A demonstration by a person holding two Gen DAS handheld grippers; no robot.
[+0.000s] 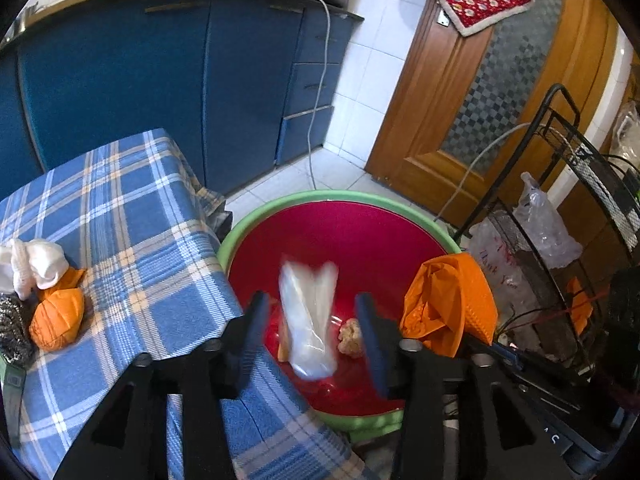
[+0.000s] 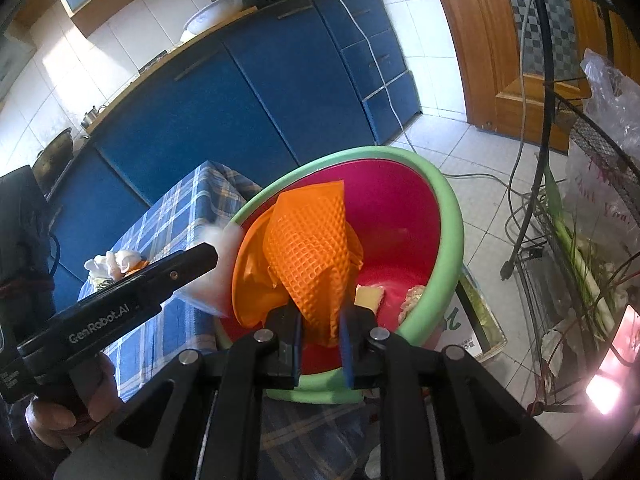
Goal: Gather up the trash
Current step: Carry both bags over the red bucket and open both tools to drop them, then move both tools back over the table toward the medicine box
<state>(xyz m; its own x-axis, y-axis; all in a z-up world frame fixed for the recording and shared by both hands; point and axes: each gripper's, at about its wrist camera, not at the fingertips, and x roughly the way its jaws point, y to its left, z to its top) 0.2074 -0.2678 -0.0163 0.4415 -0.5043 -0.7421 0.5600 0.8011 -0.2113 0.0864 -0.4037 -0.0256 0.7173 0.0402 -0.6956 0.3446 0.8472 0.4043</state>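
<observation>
Trash is going into the big red basin [image 1: 400, 240] with the green rim, which sits on the floor just beside the plaid-covered bench [image 1: 120, 220]; we have both tools over it. Biggest piece first: the orange plastic bag [image 2: 308, 248] is pinched at its lower end in our right hand-held gripper [image 2: 322, 344], jaws nearly shut on it, and it stands up from the pads with its long axis running away from the camera, free end over the basin's bowl. To finish well, we'd judge it best to keep that hand over the middle of the basin, clear of the rim, before letting go, so the light film drops inside, not over the edge.

Next down in size, the clear plastic bag [image 1: 308, 320] hangs blurred between the fingers of our left hand-held gripper [image 1: 310, 328]. Those jaws stand well apart and neither pad presses it, so we read it as released and dropping, long axis roughly upright, narrow end toward the basin floor. Nothing to correct there; it is already inside the rim line.

On the basin floor lie a pale yellowish block [image 2: 370, 296] and a crumbly beige lump [image 1: 350, 338], side by side near the wall closest to us.

Left on the bench: a small orange bundle [image 1: 58, 318], a crumpled white wad [image 1: 34, 266] touching it, and something dark and speckled [image 1: 14, 334] at the edge. Those look like our next pickups.
</observation>
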